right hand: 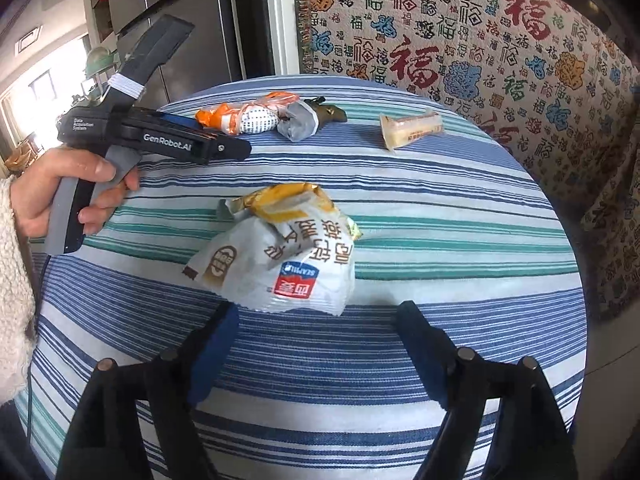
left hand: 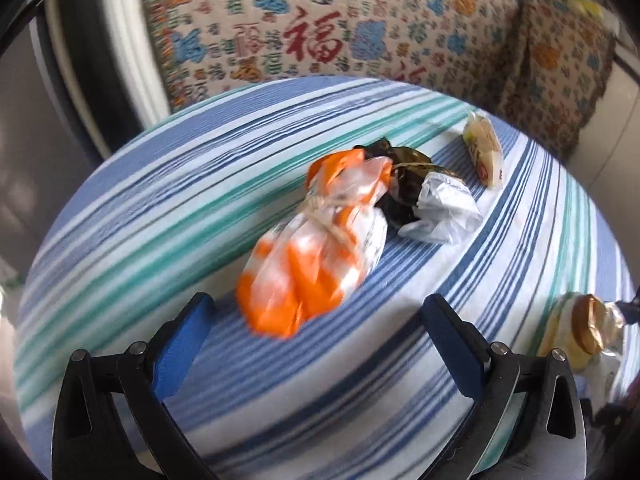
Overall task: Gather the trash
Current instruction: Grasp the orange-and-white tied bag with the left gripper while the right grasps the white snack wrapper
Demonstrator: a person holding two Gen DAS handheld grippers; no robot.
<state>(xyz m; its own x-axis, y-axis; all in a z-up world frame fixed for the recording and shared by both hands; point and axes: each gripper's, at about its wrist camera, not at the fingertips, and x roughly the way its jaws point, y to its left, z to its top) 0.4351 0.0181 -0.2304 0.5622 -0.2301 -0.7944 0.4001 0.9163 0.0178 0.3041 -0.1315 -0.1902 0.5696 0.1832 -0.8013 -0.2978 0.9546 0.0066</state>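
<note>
An orange and white wrapper (left hand: 316,248) tied with string lies on the striped round table (left hand: 160,184), just ahead of my open, empty left gripper (left hand: 320,320). Behind it lie a dark leaf wrapper (left hand: 404,168) and a crumpled white paper (left hand: 444,208). A small yellow-white candy wrapper (left hand: 482,148) lies farther right. A crumpled white and gold snack bag (right hand: 280,252) lies just ahead of my open, empty right gripper (right hand: 320,324). The right wrist view also shows the left gripper (right hand: 224,146), the orange wrapper (right hand: 240,114) and the candy wrapper (right hand: 412,128).
A sofa with a patterned cover (right hand: 480,40) stands behind and right of the table. A dark cabinet or fridge (right hand: 180,20) stands at the back left. The table's edge (right hand: 576,280) curves down on the right.
</note>
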